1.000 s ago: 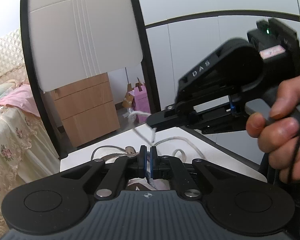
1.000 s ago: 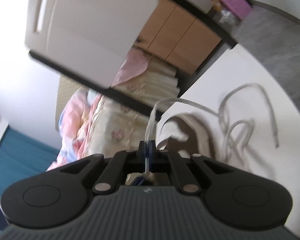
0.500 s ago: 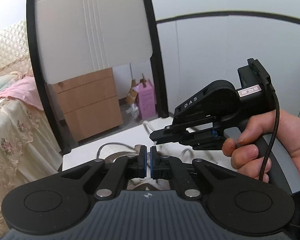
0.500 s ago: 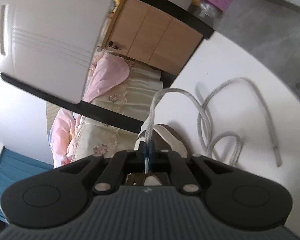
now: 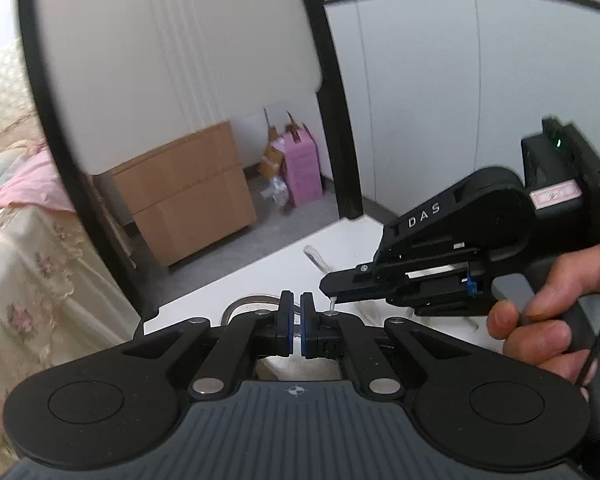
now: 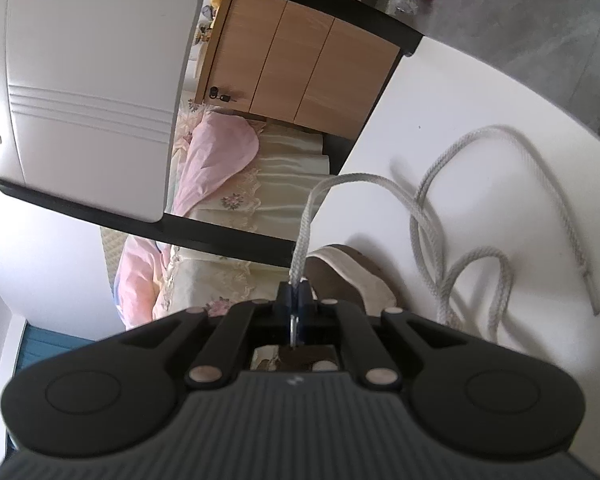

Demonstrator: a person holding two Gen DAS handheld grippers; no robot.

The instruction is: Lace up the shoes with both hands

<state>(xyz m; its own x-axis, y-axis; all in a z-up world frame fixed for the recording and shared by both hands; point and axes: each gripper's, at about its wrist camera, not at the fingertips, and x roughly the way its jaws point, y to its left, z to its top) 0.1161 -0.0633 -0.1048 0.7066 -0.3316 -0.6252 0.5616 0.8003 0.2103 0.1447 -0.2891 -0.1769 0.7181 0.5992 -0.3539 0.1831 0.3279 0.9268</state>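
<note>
Stretching away under both grippers, the white surface (image 6: 480,92) carries a grey shoelace (image 6: 500,216) lying in loose loops, its tipped end resting near the right edge, and a brown and cream shoe (image 6: 352,276) just beside the loops, close below the fingers. The right gripper (image 6: 296,300) has its fingers closed on one strand of the shoelace, which rises from the pads and arches over toward the loops. The left gripper (image 5: 296,322) has its fingers nearly together; whether anything is pinched between them cannot be told. A hand (image 5: 556,320) holds the right gripper's handle. Beyond the surface stand a white chair back (image 6: 88,92) on a black frame, a wooden cabinet (image 5: 188,192), a pink box (image 5: 302,166) on the grey floor (image 5: 284,224), and a bed (image 5: 24,264) with floral covers.
</note>
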